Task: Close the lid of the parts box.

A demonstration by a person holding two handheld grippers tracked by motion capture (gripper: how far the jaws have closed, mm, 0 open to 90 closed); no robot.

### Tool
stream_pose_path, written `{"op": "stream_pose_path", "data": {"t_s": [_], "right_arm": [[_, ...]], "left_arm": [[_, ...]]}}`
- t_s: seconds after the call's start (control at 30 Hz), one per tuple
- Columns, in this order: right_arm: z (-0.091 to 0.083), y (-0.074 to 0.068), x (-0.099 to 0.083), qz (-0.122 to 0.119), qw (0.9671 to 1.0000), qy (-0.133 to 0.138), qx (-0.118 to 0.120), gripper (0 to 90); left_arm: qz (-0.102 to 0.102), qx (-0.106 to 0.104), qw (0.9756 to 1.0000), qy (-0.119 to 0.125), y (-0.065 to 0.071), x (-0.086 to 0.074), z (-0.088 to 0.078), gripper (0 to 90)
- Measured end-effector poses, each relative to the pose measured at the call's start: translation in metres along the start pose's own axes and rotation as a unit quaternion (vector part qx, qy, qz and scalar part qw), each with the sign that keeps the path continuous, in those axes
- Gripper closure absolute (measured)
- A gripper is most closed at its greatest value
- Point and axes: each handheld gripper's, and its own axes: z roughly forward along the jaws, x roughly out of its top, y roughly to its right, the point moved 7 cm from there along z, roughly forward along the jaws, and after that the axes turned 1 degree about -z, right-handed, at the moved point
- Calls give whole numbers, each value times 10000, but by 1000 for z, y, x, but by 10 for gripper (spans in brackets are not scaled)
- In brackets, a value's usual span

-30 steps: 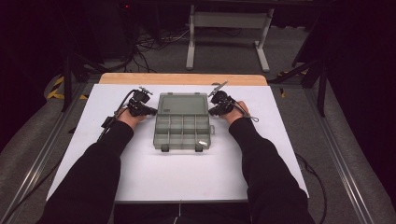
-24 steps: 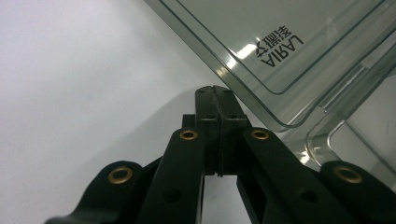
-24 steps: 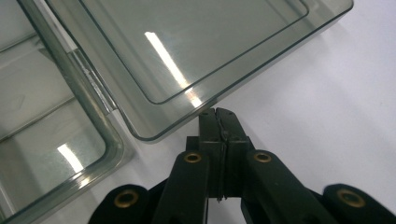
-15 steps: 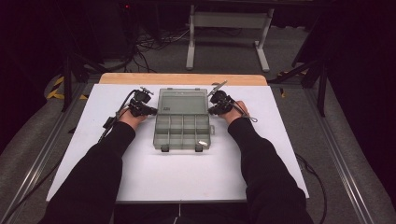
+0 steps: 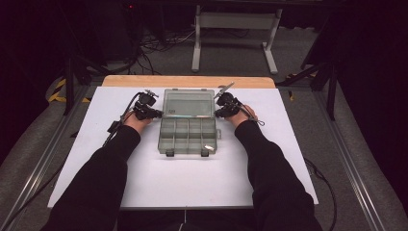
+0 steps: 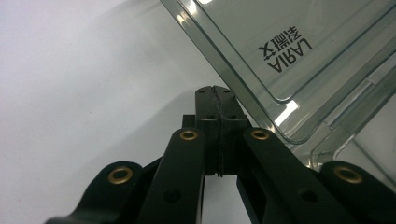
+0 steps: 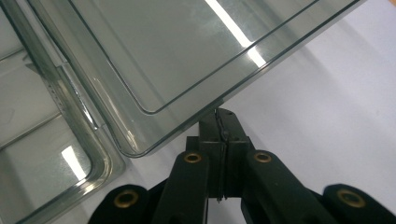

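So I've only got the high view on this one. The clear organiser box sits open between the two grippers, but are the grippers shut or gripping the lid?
Observer: Both are shut on nothing. In the left gripper view, the left gripper has its jaws pressed together beside the lid, at its corner.
Operator: And the right one?
Observer: Same. The right gripper is shut, its tip just under the lid's edge; whether it touches, I cannot tell.
Operator: Any marking on the lid?
Observer: Yes, black printed lettering near one corner, seen upside down in the left gripper view.
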Motion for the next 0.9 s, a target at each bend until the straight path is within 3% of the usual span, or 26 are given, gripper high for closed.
{"op": "stream_pose_path", "data": {"t_s": [0.37,0.9], "right_arm": [[0,1,1,29,10000,2,-31,879],[-6,3,5,62,9997,196,-142,900]], "left_arm": [[60,35,10000,18,1,0,0,897],[-25,150,9997,176,3,4,-3,897]]}}
